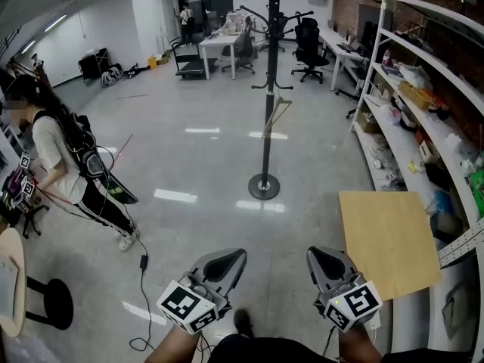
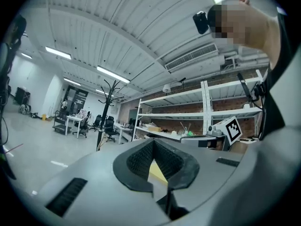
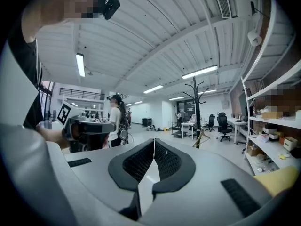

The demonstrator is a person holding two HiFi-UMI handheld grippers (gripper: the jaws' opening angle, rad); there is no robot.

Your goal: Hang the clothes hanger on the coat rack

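A black coat rack [image 1: 267,89] stands on the grey floor ahead of me, its round base [image 1: 264,186] a few steps away. A light wooden hanger [image 1: 279,113] hangs from one of its lower hooks. My left gripper [image 1: 231,260] and right gripper [image 1: 321,262] are held low and side by side, far short of the rack. Both are shut with nothing between the jaws. In the right gripper view the coat rack [image 3: 197,112] and the hanger [image 3: 203,138] show small beyond my right gripper [image 3: 154,141]. The left gripper view has the rack [image 2: 106,112] beyond my left gripper [image 2: 154,142].
A person [image 1: 68,169] with gear stands at the left. White shelving [image 1: 423,112] runs along the right wall, with a wooden board [image 1: 387,240] at its foot. A stool [image 1: 13,278] and a floor cable [image 1: 144,278] lie at the near left. Desks and chairs [image 1: 227,45] stand at the back.
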